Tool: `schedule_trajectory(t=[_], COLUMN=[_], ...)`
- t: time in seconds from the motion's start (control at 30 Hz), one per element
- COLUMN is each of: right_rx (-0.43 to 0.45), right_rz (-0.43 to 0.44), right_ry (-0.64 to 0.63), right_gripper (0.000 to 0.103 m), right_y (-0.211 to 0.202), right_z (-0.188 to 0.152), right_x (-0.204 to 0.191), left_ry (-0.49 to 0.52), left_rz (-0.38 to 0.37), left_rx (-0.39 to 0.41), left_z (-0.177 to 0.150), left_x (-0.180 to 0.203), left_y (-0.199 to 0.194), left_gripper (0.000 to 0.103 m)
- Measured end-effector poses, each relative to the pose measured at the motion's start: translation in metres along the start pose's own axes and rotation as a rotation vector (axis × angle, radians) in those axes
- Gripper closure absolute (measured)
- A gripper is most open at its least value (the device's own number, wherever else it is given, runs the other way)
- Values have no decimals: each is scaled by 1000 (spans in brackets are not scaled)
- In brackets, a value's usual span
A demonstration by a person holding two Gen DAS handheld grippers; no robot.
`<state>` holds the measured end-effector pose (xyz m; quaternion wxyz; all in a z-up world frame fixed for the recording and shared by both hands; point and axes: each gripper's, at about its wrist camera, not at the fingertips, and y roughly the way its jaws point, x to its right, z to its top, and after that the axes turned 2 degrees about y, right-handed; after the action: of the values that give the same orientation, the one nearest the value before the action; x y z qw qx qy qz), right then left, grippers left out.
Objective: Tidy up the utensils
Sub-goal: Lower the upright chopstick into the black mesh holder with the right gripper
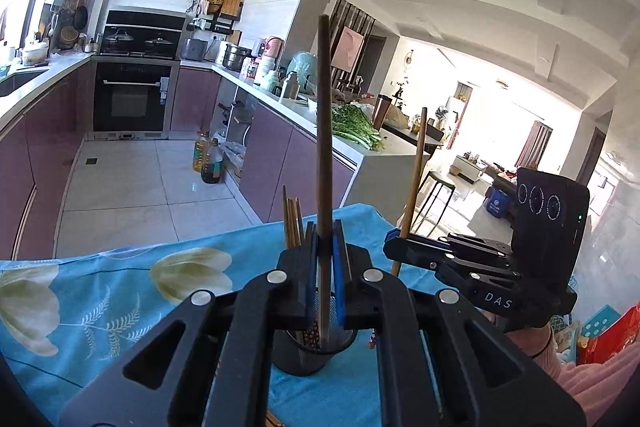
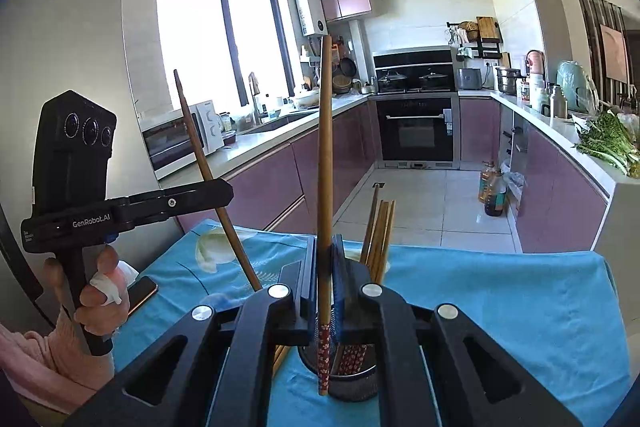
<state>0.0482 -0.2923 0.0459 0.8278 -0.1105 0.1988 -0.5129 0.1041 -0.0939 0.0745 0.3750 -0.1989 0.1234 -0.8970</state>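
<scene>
Chopstick with patterned end visible only from right hand-held gripper

Upright wooden chopsticks above mesh holder

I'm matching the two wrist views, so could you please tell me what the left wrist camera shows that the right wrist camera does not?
Only the left wrist view shows the bright living area beyond the counter and a black stool.

Only the right wrist view shows the window, the microwave and a phone on the blue tablecloth.

Both show the left gripper and right gripper each shut on one upright chopstick, the mesh holder with more chopsticks, the oven and the greens.
</scene>
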Motion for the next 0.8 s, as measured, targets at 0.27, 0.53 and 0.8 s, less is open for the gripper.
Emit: schedule_trajectory(t=[0.27, 0.53, 0.8], right_rx=[8, -60, -199], right_rz=[-21, -55, -48], right_ry=[19, 24, 46], right_gripper=[97, 97, 97], right_y=[16, 41, 60], right_z=[-3, -17, -33], right_x=[10, 16, 24], left_ry=[58, 82, 112], left_rz=[73, 87, 56], left_rx=[-74, -189, -292], left_z=[-8, -32, -48], left_x=[13, 11, 7], left_y=[30, 54, 72], left_gripper=[95, 95, 95])
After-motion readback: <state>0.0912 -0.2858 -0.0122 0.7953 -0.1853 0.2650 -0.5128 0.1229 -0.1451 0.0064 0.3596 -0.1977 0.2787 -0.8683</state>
